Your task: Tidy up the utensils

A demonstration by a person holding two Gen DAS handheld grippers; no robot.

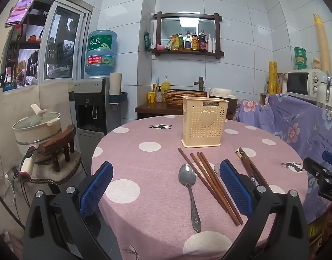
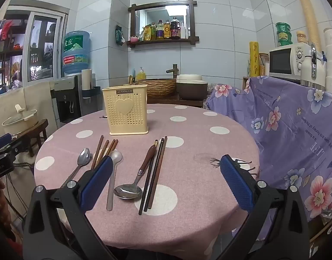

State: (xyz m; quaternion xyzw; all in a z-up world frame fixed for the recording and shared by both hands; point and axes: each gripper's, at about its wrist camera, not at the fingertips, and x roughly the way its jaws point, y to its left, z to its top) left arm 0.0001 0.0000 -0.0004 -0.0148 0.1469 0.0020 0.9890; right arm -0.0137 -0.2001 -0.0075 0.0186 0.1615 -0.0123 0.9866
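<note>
A cream perforated utensil holder point(image 1: 204, 121) point(image 2: 125, 113) with a heart on its front stands upright near the middle of the round pink table point(image 1: 144, 169) point(image 2: 198, 143). In front of it lie a metal spoon point(image 1: 188, 191) point(image 2: 83, 159), brown chopsticks point(image 1: 209, 184) point(image 2: 102, 151), a white spoon point(image 2: 113, 173), a wooden-handled spoon point(image 2: 135, 179) and dark chopsticks point(image 2: 155, 175) point(image 1: 249, 165). My left gripper point(image 1: 166, 188) hovers open above the near edge, the metal spoon between its fingers' lines of sight. My right gripper point(image 2: 166, 184) is open over the dark chopsticks. Neither holds anything.
A floral purple cloth point(image 2: 295, 125) drapes furniture right of the table, with a microwave point(image 2: 289, 59) on top. A water dispenser point(image 1: 92, 108), a pot point(image 1: 36, 123) on a small stool and a counter with a woven basin point(image 2: 159, 86) stand behind.
</note>
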